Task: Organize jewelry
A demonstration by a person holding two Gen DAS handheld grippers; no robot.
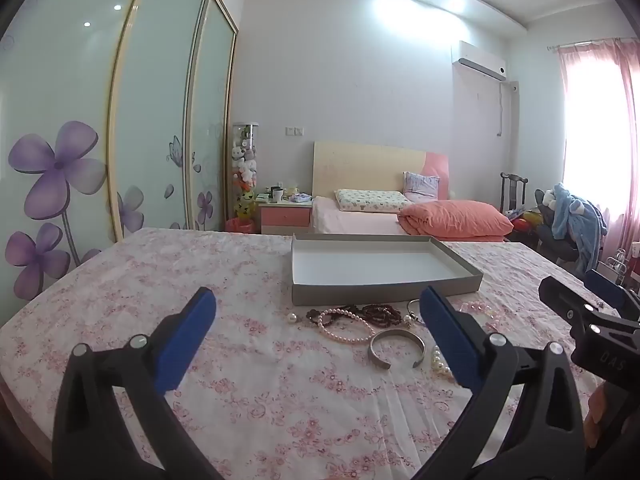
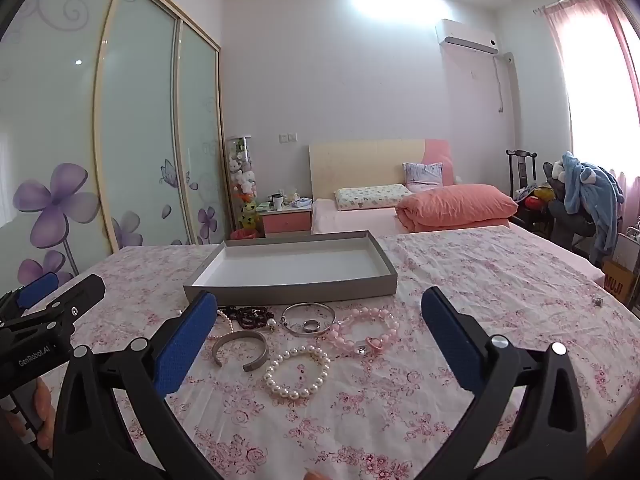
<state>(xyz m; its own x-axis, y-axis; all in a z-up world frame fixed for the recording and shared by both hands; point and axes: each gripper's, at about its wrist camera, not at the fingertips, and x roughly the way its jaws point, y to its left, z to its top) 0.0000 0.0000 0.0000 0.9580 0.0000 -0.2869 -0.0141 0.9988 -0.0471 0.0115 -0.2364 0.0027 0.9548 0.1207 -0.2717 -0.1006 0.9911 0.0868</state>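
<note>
A grey tray (image 1: 384, 294) with a white inside stands on the flowered cloth; it also shows in the right wrist view (image 2: 292, 292). Jewelry lies in front of it: a silver cuff (image 1: 396, 346) (image 2: 240, 350), a pink pearl bracelet (image 1: 346, 326), dark red beads (image 1: 382, 314) (image 2: 252, 316), a white pearl bracelet (image 2: 296, 372), a pink bead bracelet (image 2: 368, 330), a thin silver bangle (image 2: 308, 320) around a ring (image 2: 311, 325). My left gripper (image 1: 320, 320) is open above the cloth, near the pieces. My right gripper (image 2: 320, 320) is open over them, empty.
The table carries a pink flowered cloth (image 1: 240, 380). A small metal piece (image 2: 597, 301) lies alone at the far right. Behind are a bed (image 1: 400, 216), a nightstand (image 1: 285, 216), sliding wardrobe doors (image 1: 152, 120) and a chair with clothes (image 2: 588, 200).
</note>
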